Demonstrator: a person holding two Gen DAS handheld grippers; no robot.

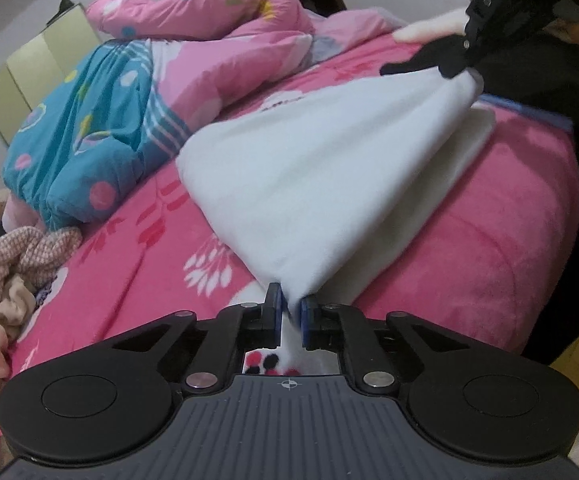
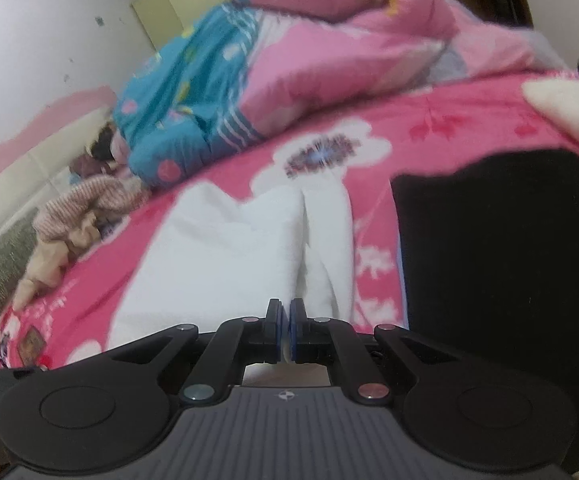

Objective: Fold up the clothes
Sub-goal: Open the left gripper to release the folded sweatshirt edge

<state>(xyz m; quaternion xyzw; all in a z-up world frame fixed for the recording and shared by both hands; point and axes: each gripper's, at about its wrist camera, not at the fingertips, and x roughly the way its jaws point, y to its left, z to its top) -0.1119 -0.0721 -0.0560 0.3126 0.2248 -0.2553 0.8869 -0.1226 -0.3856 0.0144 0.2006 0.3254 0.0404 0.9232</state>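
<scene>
Pinching one white fleece garment (image 1: 313,168) in both grippers, my left gripper (image 1: 291,312) and right gripper (image 2: 285,322), above the pink floral bed (image 1: 489,248).

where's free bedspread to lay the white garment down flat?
Free: pink bedspread between white garment and knit clothes pile; also the flower-print strip beyond the garment, before the rolled duvet. Crowded: black garment on the other side; both grippers, left, right, pinch white corners.

The garment (image 1: 309,168) lies on the bed (image 1: 509,240), quilts (image 1: 193,68) heaped behind it.
</scene>
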